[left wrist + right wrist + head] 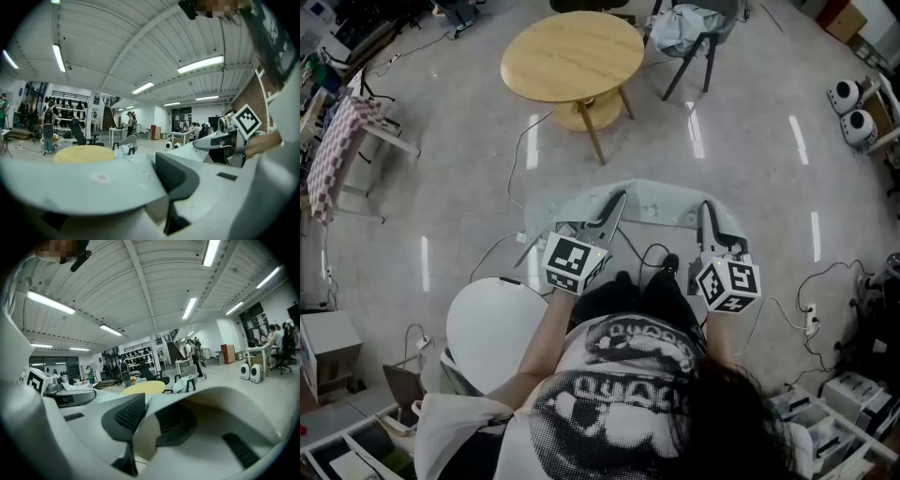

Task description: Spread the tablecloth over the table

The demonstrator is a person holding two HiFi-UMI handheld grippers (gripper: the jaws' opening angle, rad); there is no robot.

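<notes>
This is a big open lab or workshop hall. It has a polished grey concrete floor trailed with black cables and a ribbed white ceiling with long strip lights. Racks of dark gear line the far wall. There are white desks with seated people and a round pale wooden surface.

A glossy grey floor carries everything. Toward its far side stands a round wooden table on splayed legs, with a smaller round shelf under the top. A dark chair stands just beside the table's right edge. A thin cable runs over the floor from the table's foot toward the near side. A white power strip lies near the floor's right edge, and a white round seat stands at the near left.
</notes>
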